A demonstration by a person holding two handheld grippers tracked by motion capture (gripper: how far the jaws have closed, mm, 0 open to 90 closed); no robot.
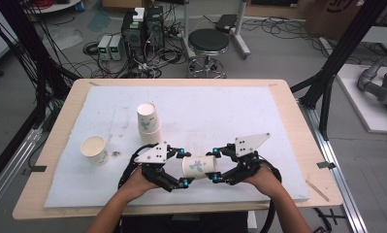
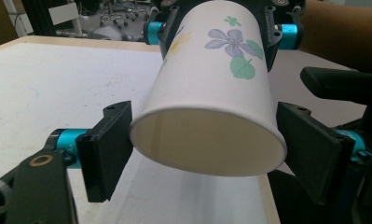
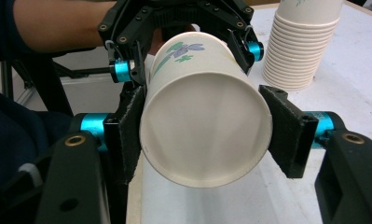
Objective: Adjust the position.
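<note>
Handover step: right tool (image 1: 215, 165) clenched on the paper cup (image 1: 199, 166); left tool (image 1: 182, 168) straddles its rim, not yet gripping. Next: left closes.

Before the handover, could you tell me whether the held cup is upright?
Tipped: the paper cup lies level between both grippers, rim facing left.
</note>
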